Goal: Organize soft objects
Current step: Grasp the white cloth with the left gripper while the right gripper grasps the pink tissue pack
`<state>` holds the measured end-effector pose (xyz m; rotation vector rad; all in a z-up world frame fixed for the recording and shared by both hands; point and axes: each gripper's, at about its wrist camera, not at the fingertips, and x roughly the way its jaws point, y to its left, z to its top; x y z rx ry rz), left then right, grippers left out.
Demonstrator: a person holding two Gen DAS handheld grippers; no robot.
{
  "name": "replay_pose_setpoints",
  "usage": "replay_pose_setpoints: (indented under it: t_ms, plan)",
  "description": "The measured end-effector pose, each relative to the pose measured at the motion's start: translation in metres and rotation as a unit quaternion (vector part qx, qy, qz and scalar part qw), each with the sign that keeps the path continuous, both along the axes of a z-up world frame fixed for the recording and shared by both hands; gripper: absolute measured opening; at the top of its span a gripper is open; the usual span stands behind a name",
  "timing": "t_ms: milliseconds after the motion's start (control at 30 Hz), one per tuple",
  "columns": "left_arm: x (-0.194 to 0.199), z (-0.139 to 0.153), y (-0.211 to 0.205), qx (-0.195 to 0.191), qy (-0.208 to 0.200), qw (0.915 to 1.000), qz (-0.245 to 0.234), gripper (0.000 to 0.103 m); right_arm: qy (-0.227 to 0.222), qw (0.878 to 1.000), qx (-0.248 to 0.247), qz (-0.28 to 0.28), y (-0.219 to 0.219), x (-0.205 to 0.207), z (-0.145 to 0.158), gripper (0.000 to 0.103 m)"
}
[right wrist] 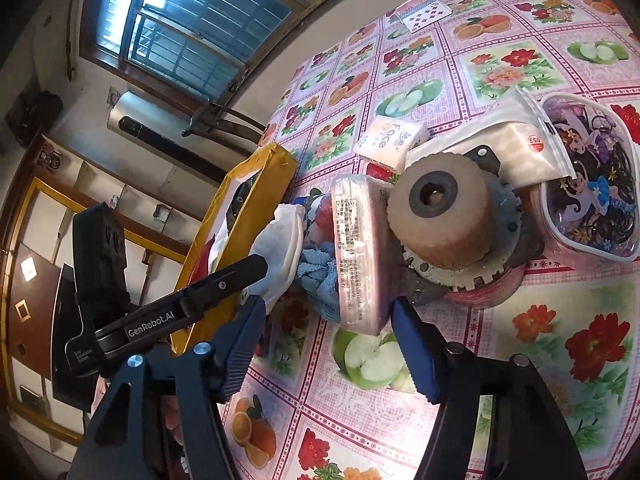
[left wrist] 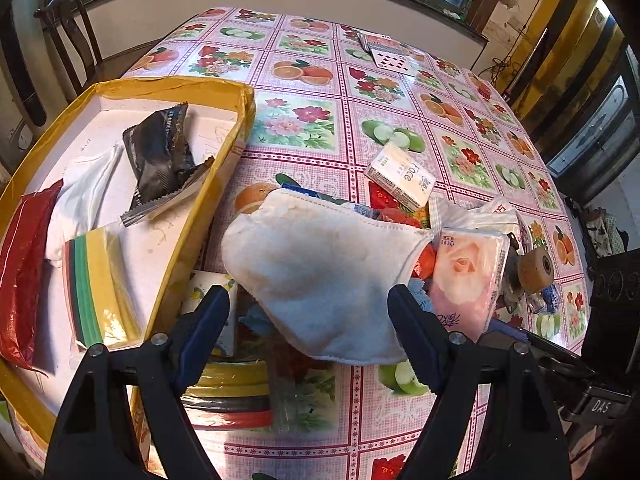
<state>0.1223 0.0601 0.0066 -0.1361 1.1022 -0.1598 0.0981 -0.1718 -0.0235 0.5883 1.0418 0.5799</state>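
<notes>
1. Here the white cloth pouch (left wrist: 328,272) lies on top of a heap of soft things on the surface (left wrist: 320,120), its long axis running from upper left to lower right in the left wrist view, stitched edge toward the window.
2. The left gripper (left wrist: 308,312) hangs over it with fingers spread wide, one on each side of the pouch's near end (contact cannot be told).
3. The right gripper (right wrist: 328,344) is likewise spread apart and empty, its fingers flanking the near end of a pink tissue pack (right wrist: 360,256), which stands on edge and points away from the camera.
4. Just beside the heap sits a yellow-taped box (left wrist: 224,184) holding a black wrapper (left wrist: 164,156), a red packet (left wrist: 24,272) and a pack of striped cloths (left wrist: 100,284).
5. The surface wears a pink fruit-and-flower oilcloth; playing cards (left wrist: 384,52) lie at its far end, under a barred window (right wrist: 192,24).
</notes>
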Motion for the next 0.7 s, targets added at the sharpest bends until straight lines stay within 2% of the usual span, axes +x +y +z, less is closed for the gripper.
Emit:
replay_pose_setpoints:
  t_ms: [100, 267, 300, 333, 367, 400, 433, 467, 500, 533, 567, 667, 700]
  plan:
    - [0.005, 0.002, 0.0, 0.014, -0.012, 0.9998, 0.005, 0.082, 0.004, 1.0, 0.016, 0.0, 0.001, 0.002, -0.003, 0.068]
    - [0.014, -0.01, -0.002, 0.018, 0.01, 0.9998, -0.005, 0.082, 0.006, 1.0, 0.018, -0.007, -0.001, 0.007, -0.008, 0.065]
    - [0.014, -0.012, -0.003, 0.018, 0.012, 0.9997, -0.007, 0.082, 0.005, 1.0, 0.018, -0.008, -0.001, 0.008, -0.009, 0.058]
    - [0.015, -0.014, -0.004, 0.016, 0.012, 0.9998, -0.009, 0.082, 0.005, 1.0, 0.017, -0.008, 0.0, 0.009, -0.01, 0.047]
    - [0.015, -0.015, -0.005, 0.016, 0.01, 0.9998, -0.01, 0.081, 0.005, 1.0, 0.017, -0.007, 0.0, 0.009, -0.011, 0.041]
    - [0.015, -0.015, -0.005, 0.017, 0.007, 0.9998, -0.01, 0.077, 0.007, 1.0, 0.015, -0.005, 0.002, 0.011, -0.012, 0.032]
    - [0.016, -0.015, -0.006, 0.022, 0.006, 0.9997, -0.01, 0.071, 0.006, 1.0, 0.011, -0.006, 0.002, 0.011, -0.013, 0.029]
    - [0.017, -0.014, -0.006, 0.033, 0.005, 0.9994, -0.008, 0.053, 0.005, 1.0, 0.01, -0.007, 0.002, 0.012, -0.015, 0.029]
    - [0.019, -0.015, -0.005, 0.024, 0.008, 0.9996, -0.008, 0.028, 0.005, 1.0, 0.012, -0.006, 0.002, 0.011, -0.015, 0.029]
    - [0.022, -0.018, -0.001, -0.003, 0.025, 0.9996, -0.012, 0.022, 0.005, 1.0, 0.013, -0.007, 0.002, 0.012, -0.016, 0.029]
    - [0.024, -0.02, 0.001, -0.015, 0.036, 0.9991, -0.014, 0.021, 0.003, 1.0, 0.012, -0.008, 0.002, 0.012, -0.016, 0.029]
    - [0.022, -0.02, 0.002, -0.008, 0.03, 0.9994, -0.014, 0.018, 0.002, 1.0, 0.01, -0.008, 0.002, 0.011, -0.015, 0.027]
    - [0.02, -0.019, 0.002, -0.008, 0.026, 0.9995, -0.013, 0.013, 0.0, 1.0, 0.009, -0.008, 0.002, 0.01, -0.014, 0.027]
